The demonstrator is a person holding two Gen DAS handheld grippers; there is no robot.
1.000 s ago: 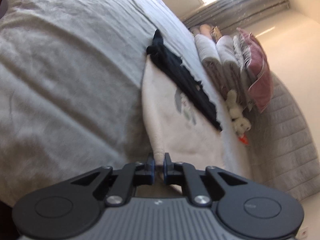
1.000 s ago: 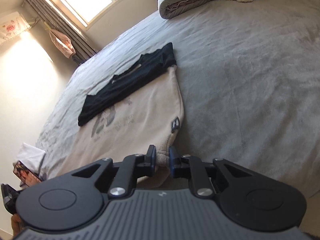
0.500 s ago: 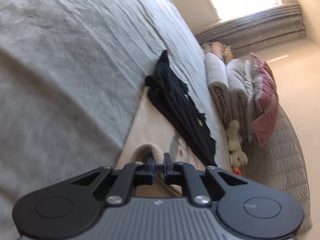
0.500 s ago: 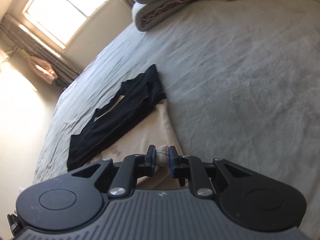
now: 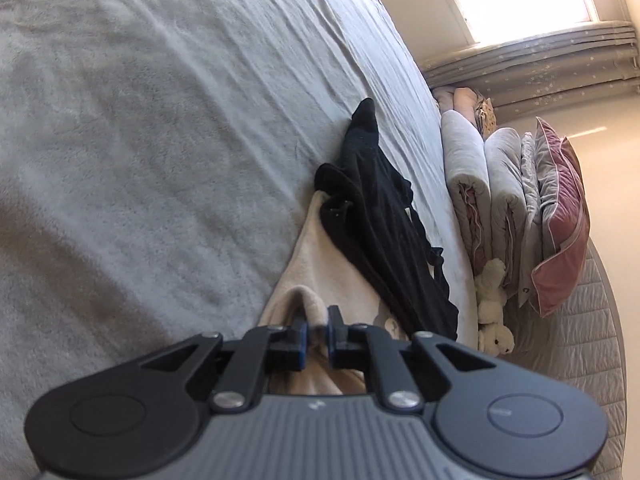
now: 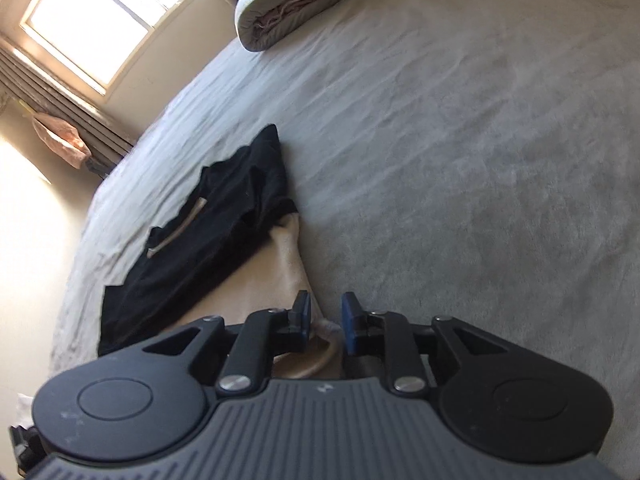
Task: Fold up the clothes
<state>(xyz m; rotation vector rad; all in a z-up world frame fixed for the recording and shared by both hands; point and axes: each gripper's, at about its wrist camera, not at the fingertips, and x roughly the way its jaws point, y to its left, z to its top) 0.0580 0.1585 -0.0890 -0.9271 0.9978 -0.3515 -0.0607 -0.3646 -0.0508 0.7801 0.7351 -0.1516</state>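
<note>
A cream fleece garment [image 5: 340,280] lies on the grey bed [image 5: 160,140] with a black garment [image 5: 380,232] spread over its far part. My left gripper [image 5: 316,324] is shut on a raised fold of the cream fabric, low over the bed. In the right wrist view the cream garment [image 6: 260,292] runs up to the black garment [image 6: 224,232]. My right gripper [image 6: 325,312] stands slightly open. Its tips show grey bed between them, and a loop of cream hem sags low near the finger bases.
Rolled grey quilts [image 5: 472,184], a pink pillow [image 5: 560,216] and a white plush toy [image 5: 494,308] are stacked at the head of the bed. The quilts [image 6: 288,4] lie far beyond the right gripper. A bright window [image 6: 104,24] is at the back left.
Both grippers carried the cream hem forward toward the black garment, doubling the cream fabric over. The right gripper's fingers have parted a little and the hem has dropped lower between them.
</note>
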